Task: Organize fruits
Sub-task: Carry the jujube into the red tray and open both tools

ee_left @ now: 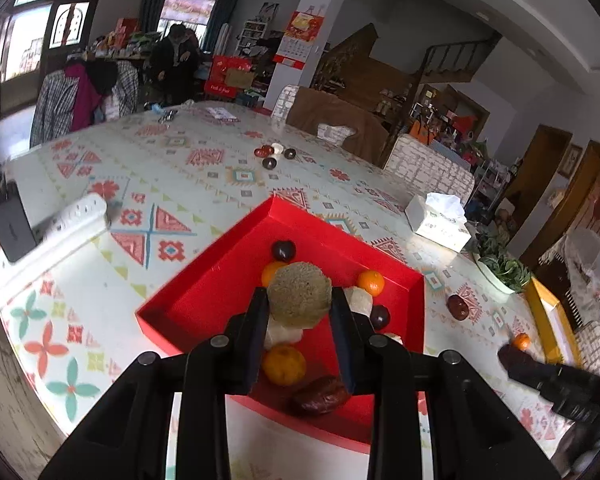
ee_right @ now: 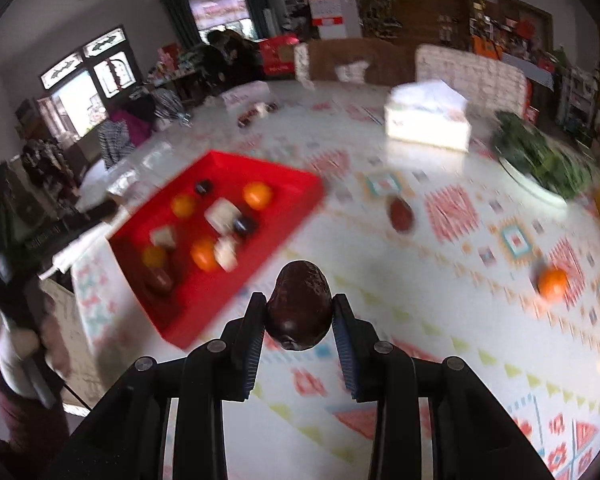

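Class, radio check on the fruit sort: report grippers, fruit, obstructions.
Left gripper shut on green-brown ball above red tray. Right gripper shut on dark date, over table. Path to tray looks clear.

red tray (ee_left: 204, 280), orange tangerine (ee_left: 370, 282), geometric-patterned tablecloth (ee_left: 172, 184)

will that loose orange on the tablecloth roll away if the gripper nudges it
Probably yes: the orange looks round and sits on flat, glossy tablecloth with nothing beside it to stop it. It looks small, so likely light. Its rind may be slightly slippery for the pads.
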A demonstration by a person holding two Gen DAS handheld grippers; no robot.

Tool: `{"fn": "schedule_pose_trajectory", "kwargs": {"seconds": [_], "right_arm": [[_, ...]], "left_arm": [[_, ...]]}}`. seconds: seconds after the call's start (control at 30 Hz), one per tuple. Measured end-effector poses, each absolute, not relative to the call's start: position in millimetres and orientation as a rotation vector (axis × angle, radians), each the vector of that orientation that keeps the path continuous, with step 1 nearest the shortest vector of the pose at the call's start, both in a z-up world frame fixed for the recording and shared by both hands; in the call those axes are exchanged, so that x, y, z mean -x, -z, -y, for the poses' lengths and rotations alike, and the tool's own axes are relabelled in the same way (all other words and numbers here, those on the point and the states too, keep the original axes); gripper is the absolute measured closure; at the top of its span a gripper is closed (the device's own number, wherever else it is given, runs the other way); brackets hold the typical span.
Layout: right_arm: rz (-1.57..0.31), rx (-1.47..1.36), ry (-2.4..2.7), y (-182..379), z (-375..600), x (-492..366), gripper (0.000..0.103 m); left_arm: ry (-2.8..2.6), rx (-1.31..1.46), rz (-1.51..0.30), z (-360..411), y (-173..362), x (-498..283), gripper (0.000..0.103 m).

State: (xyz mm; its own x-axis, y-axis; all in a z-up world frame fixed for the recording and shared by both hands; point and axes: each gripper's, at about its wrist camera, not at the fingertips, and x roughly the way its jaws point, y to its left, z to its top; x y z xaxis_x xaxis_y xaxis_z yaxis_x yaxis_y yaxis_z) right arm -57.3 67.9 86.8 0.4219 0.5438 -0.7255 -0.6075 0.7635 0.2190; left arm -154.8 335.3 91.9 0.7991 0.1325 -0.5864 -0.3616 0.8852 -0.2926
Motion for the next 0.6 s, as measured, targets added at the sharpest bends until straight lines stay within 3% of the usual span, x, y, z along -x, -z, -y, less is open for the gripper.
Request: {"fn": "schedule_pose_trajectory", "kwargs": {"seconds": [0.3, 0.6], "right_arm": [[-0.854, 0.102, -0.840, -103, -145, 39, 0.066], [-0.901, 0.069, -0.929, -80, -199, 24, 0.066]], "left_arm": [[-0.304, 0.350, -0.637, -355, -84, 127, 0.073], [-0.327, 0.329, -0.715, -376, -62, 99, 0.073]]}}
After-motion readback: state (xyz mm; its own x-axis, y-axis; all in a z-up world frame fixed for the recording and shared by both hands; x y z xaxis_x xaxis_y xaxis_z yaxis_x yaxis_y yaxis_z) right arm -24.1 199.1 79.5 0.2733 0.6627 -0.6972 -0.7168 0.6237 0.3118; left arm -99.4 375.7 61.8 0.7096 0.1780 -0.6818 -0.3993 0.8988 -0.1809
